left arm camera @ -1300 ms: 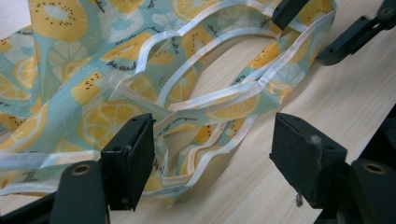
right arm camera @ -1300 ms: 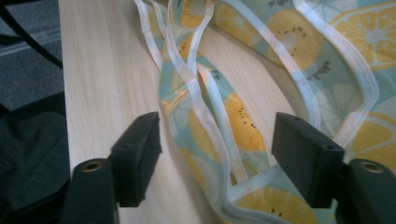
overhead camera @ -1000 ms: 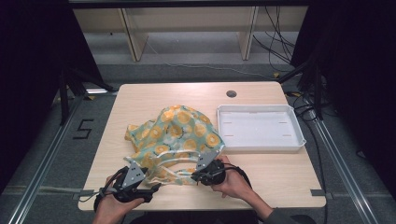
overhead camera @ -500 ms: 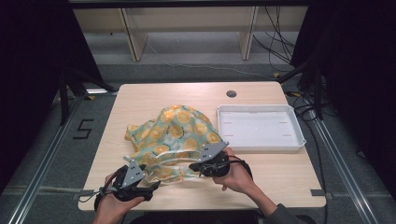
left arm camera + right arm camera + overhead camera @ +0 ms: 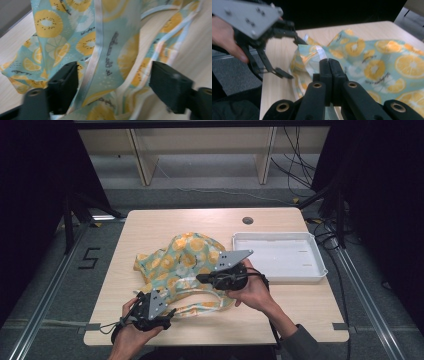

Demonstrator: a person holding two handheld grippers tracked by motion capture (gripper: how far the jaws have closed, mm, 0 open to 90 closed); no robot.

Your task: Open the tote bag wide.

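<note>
Left tool: jaws apart astride soft citrus-print cloth | right tool: clamped on cloth hem

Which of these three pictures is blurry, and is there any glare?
Left gripper view: soft all over, the printed cloth smeared. Right gripper view: claw fairly sharp, far cloth softer. High view: evenly lit, white tray bright but not glaring, surroundings dark.

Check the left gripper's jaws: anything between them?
Yes. In the left gripper view, the fruit-print cloth hangs between the left gripper and its spread jaws.
</note>
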